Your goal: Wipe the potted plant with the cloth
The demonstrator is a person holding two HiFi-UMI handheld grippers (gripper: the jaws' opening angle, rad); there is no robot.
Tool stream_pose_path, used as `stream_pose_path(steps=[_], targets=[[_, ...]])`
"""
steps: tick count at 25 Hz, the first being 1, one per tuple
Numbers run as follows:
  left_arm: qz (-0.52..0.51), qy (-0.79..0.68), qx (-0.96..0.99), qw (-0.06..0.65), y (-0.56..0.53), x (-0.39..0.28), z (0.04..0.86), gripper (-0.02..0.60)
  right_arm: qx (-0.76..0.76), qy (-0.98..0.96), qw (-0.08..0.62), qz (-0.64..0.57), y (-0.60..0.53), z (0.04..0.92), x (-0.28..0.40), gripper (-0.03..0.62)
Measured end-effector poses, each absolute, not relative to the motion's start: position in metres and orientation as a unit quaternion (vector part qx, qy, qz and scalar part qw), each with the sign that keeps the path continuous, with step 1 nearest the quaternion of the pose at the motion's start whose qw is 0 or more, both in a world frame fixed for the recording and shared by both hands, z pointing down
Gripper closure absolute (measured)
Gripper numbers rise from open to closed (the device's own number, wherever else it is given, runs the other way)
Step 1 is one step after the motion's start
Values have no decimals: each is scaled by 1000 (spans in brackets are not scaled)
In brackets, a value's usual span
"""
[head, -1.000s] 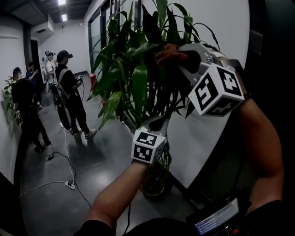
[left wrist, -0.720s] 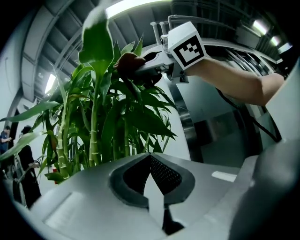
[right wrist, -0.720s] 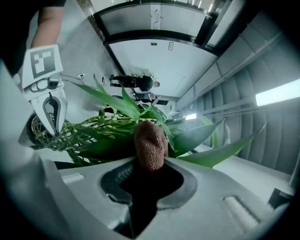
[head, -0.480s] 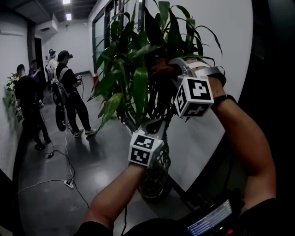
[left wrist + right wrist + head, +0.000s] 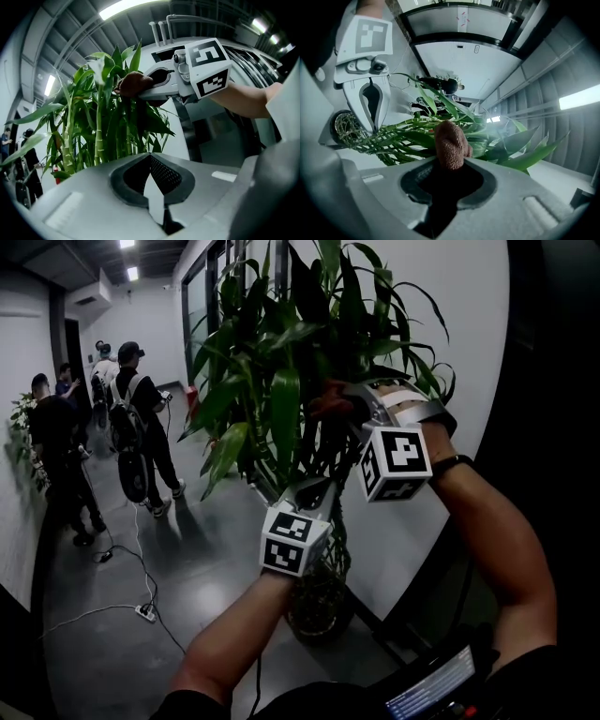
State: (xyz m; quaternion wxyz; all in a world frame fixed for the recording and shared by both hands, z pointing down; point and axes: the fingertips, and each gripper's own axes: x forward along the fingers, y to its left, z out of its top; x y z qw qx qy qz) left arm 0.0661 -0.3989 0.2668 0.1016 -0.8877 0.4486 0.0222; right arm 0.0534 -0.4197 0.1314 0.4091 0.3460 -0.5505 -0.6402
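Change since earlier frame: right gripper (image 5: 349, 407) and cloth (image 5: 325, 401) sit lower in the foliage than 1 second ago; left gripper (image 5: 315, 491) keeps its place.
Right gripper state: jaws clamped on the rust-brown cloth. A rounded wad projects ahead of the tips, so fabric, not plastic, meets the leaves (image 5: 284, 418).
Cloth position: against the upper leaves of the potted plant (image 5: 246, 362), on the right side of the crown.
Left gripper state: jaws closed, nothing identifiable held. It is parked at the stalks (image 5: 319, 460) below, probably to steady the plant.
Plant position: standing in its pot (image 5: 317, 606) on the floor (image 5: 187, 568), beside the white wall (image 5: 450, 315).
Step in hand: downward wiping stroke, by judgement.
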Motion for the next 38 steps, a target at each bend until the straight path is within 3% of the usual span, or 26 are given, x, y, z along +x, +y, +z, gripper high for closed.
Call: stream_pose_path(steps=[23, 32, 38], targets=[[1, 434, -897, 80, -376, 54, 296, 565, 321, -579, 459, -593, -387, 211, 71, 536], [2, 424, -901, 89, -383, 62, 289, 565, 361, -576, 363, -637, -312, 104, 63, 536], [15, 443, -892, 92, -388, 45, 277, 565, 399, -554, 338, -648, -346, 35, 66, 536]])
